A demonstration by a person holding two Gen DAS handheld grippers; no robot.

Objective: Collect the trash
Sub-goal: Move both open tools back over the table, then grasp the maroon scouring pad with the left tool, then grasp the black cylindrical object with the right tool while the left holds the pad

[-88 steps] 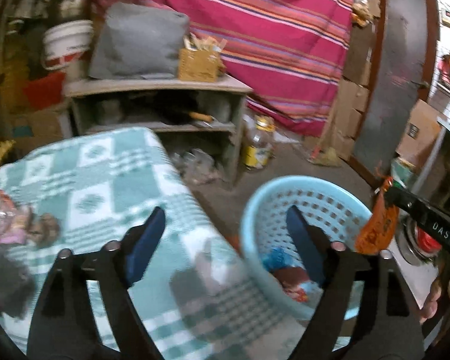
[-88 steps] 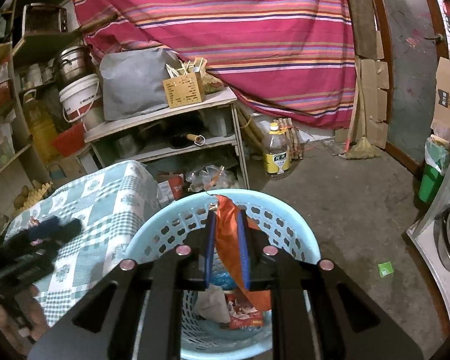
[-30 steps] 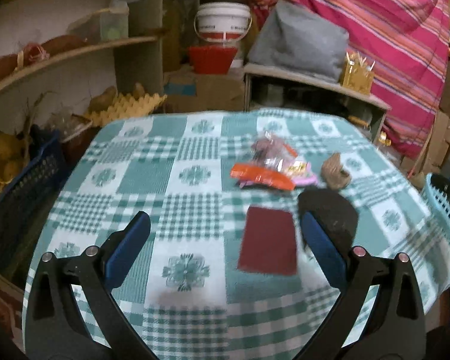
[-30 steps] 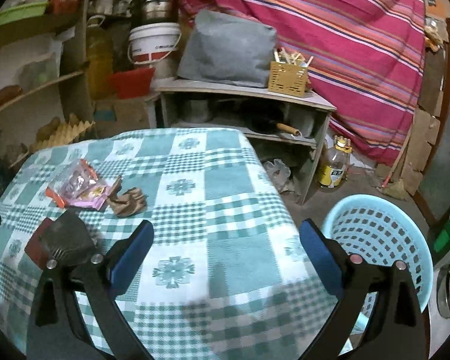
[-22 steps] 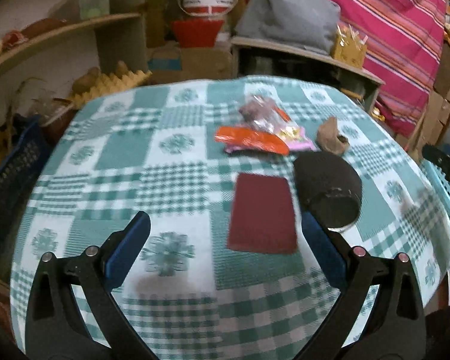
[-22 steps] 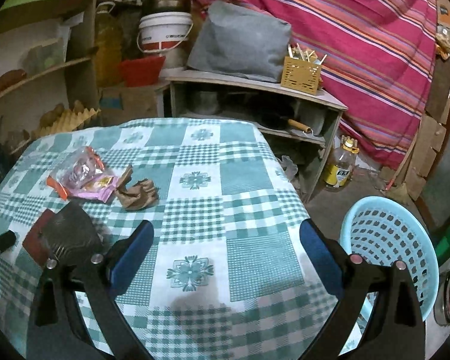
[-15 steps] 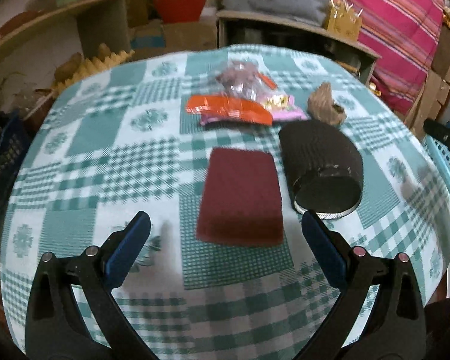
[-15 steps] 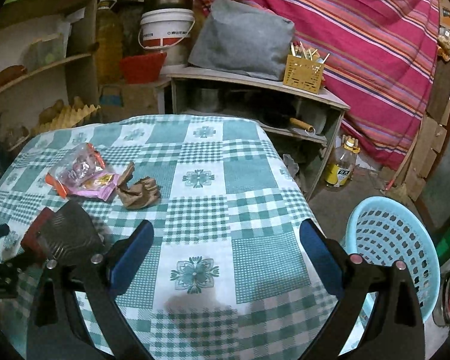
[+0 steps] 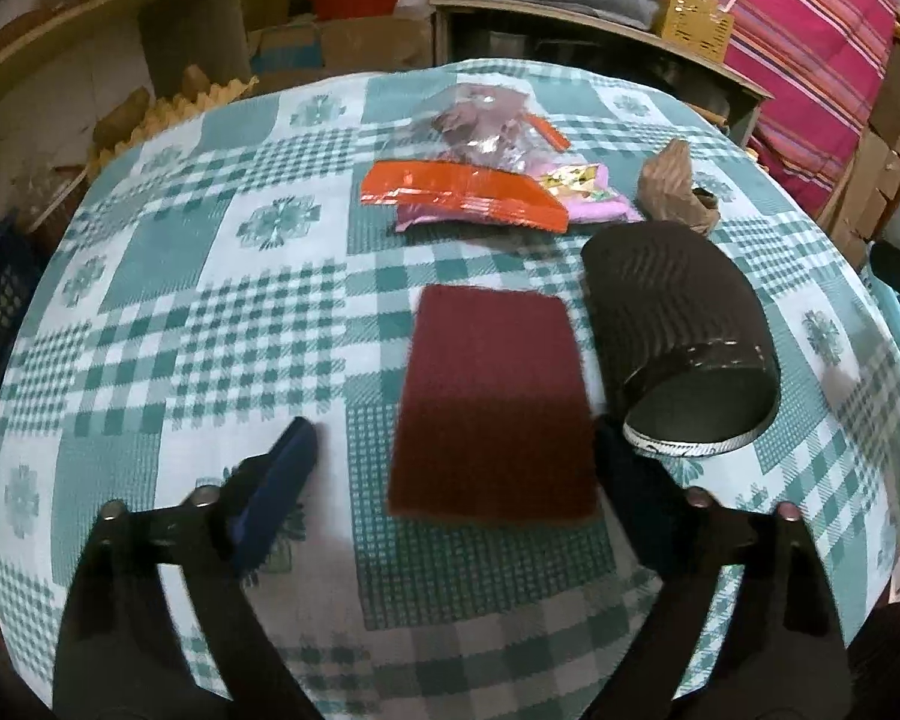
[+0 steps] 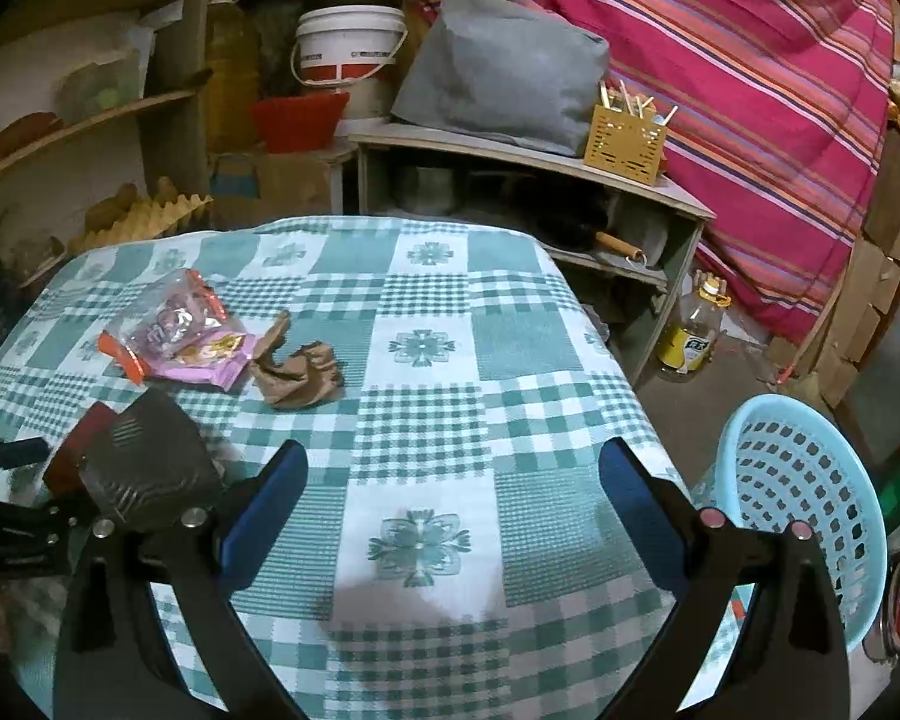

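A maroon scouring pad [image 9: 492,402] lies flat on the green checked tablecloth [image 10: 510,360]. My left gripper [image 9: 456,432] hangs low over it, one finger on each side of the pad's near end. Its jaws are closing, and the pads are still apart from the maroon pad. A black cup [image 9: 678,348] lies on its side just right of the pad. Farther back are an orange wrapper [image 9: 462,195], clear and pink wrappers [image 10: 174,324] and a crumpled brown paper [image 10: 297,372]. My right gripper [image 10: 450,462] is open and empty above the table's right half.
A light blue basket [image 10: 798,480] stands on the floor off the table's right edge. Behind the table are a wooden shelf unit [image 10: 528,156] with a grey bag and a yellow holder, a white bucket [image 10: 348,48], an oil bottle [image 10: 693,330] and a striped red cloth.
The left gripper swung from the basket to the table, sank toward the maroon pad and narrowed its jaws. The right gripper let go of an orange wrapper and moved over the table.
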